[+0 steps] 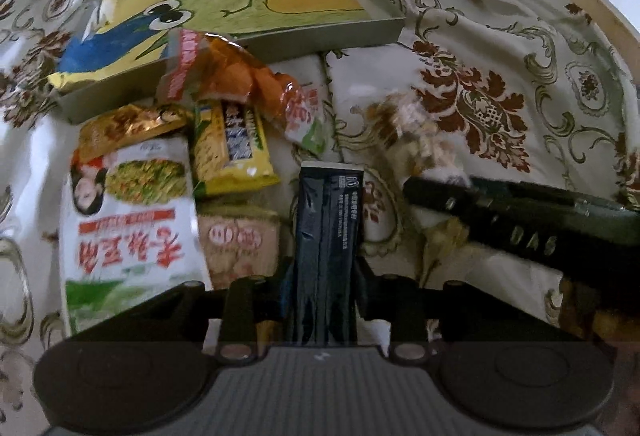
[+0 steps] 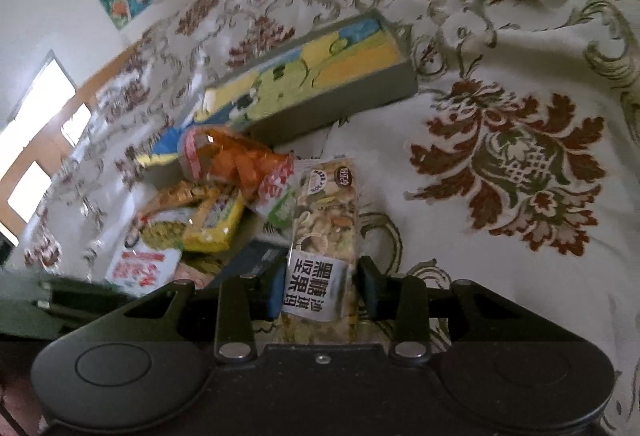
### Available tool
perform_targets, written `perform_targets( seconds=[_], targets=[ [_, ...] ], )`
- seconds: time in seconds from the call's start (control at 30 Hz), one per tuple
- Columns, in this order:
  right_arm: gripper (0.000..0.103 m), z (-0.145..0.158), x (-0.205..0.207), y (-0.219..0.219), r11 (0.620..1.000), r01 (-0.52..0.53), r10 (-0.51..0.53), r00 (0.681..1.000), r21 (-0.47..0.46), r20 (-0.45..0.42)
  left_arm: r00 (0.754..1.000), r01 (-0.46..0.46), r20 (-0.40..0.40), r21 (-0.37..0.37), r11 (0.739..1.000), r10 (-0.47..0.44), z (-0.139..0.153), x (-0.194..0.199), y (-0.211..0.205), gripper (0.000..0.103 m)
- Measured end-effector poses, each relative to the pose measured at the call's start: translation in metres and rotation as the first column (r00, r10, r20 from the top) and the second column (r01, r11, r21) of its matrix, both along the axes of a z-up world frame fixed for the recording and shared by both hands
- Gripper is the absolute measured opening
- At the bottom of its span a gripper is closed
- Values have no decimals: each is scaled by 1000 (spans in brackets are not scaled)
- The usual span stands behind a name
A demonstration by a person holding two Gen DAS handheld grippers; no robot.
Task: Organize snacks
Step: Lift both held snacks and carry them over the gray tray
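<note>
On the floral cloth (image 1: 472, 103), the left gripper (image 1: 322, 272) is pointing steeply down, clamping a dark sachet (image 1: 326, 232) beside five loose packets; the grey tray (image 1: 248, 7) is showing only its cartoon lining. Through the right wrist view, the right gripper (image 2: 322, 288) is gripping one nut bar (image 2: 322, 240) before that tray.
</note>
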State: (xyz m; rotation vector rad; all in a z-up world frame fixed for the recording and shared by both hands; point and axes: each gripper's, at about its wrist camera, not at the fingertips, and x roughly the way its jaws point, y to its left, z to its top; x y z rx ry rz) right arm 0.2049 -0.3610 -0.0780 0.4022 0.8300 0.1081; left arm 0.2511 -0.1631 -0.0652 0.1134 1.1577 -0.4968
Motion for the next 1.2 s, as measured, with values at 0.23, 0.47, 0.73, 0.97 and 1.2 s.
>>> perform_targets(
  seconds=[0.23,0.47,0.73,0.97,1.2],
  targets=[
    [40,17,-10,-12,997,56,-59,995,45,82,999,-32,-12,-85,996,31,24,-14,12,33],
    [40,28,-14,-13,995,78,-85,985,55,147,996,-81,26,-158,984,86,46,-9,20,33],
    [40,30,14,-14,993,89,-103,969,73,226,970,-133,166,-250,959,178,73,36,23,33],
    [40,25,72,-18,991,102,-125,944,91,304,942,-156,231,-335,929,241,78,103,12,33],
    [40,19,140,-34,982,150,-181,916,111,359,920,-182,268,-353,918,286,61,172,-2,33]
  ],
)
